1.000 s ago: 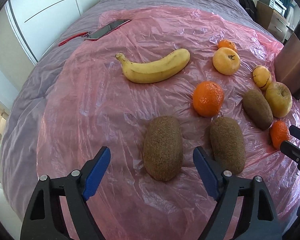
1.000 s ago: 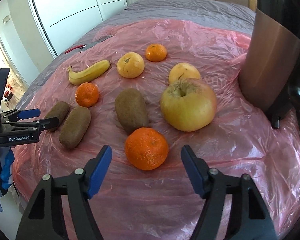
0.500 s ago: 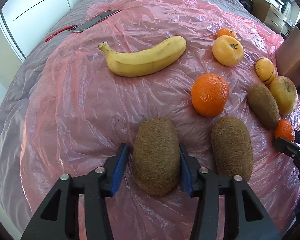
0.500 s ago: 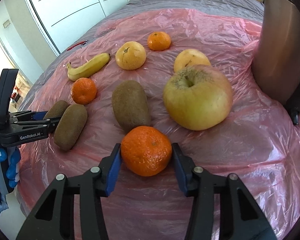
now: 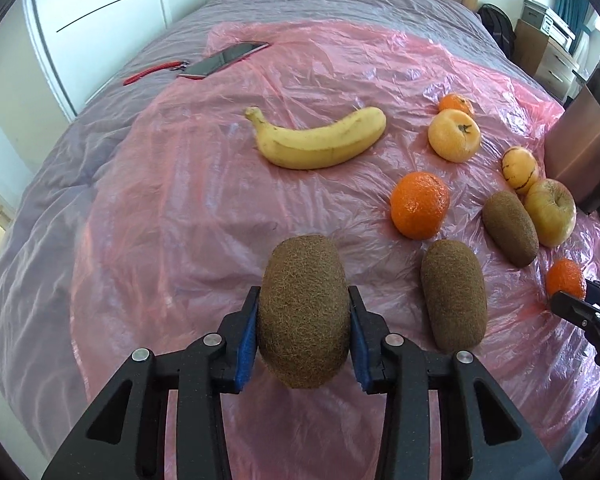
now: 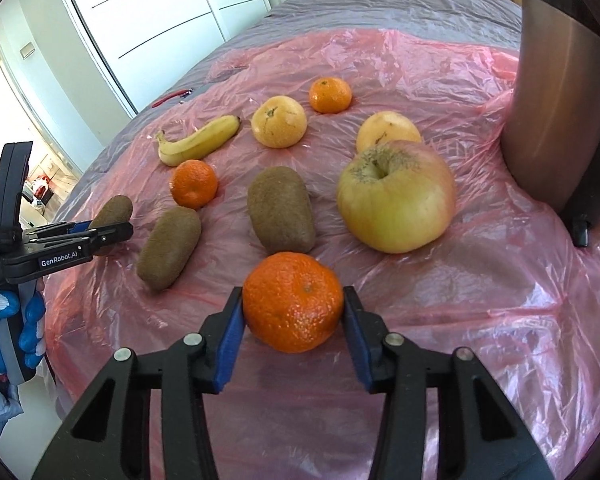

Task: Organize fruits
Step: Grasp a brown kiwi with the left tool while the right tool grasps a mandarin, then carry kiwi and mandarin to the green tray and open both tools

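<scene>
Left tongs clamp a kiwi, right tongs a mandarin, likely for grouping by kind.

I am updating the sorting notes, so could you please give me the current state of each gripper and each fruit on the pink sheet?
left gripper: just closed, shut on held kiwi
right gripper: shut on held mandarin
second kiwi: loose, lying on sheet
third kiwi: loose, beside large apple
banana: unpeeled, lying flat
middle mandarin: loose
far mandarin: loose
pale round fruits: loose
</scene>
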{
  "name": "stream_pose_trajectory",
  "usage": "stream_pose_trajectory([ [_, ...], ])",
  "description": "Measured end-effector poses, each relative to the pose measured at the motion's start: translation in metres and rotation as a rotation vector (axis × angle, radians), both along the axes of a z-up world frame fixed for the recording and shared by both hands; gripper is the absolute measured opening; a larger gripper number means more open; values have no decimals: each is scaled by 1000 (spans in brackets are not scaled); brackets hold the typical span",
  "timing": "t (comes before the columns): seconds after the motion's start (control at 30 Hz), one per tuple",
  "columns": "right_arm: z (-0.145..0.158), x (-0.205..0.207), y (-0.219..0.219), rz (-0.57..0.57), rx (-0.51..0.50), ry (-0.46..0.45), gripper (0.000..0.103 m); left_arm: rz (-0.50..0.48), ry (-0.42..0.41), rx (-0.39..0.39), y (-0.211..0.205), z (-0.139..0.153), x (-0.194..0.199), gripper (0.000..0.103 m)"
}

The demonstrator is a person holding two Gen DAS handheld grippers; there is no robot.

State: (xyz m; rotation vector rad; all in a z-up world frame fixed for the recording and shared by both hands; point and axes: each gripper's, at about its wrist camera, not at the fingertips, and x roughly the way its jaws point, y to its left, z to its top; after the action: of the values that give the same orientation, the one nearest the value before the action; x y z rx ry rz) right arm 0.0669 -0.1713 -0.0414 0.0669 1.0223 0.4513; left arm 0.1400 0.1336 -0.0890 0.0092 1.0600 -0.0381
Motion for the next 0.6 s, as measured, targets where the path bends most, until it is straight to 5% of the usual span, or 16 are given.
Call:
stream_pose_trajectory([
  [0.3,34,-39,-28,0,19,-54,0,-2,-45,7,-16,39,-38,35],
  [0.6,75,-76,-119,-117,1,-125,0,-157,-93,-54,-119,88,-71,35],
])
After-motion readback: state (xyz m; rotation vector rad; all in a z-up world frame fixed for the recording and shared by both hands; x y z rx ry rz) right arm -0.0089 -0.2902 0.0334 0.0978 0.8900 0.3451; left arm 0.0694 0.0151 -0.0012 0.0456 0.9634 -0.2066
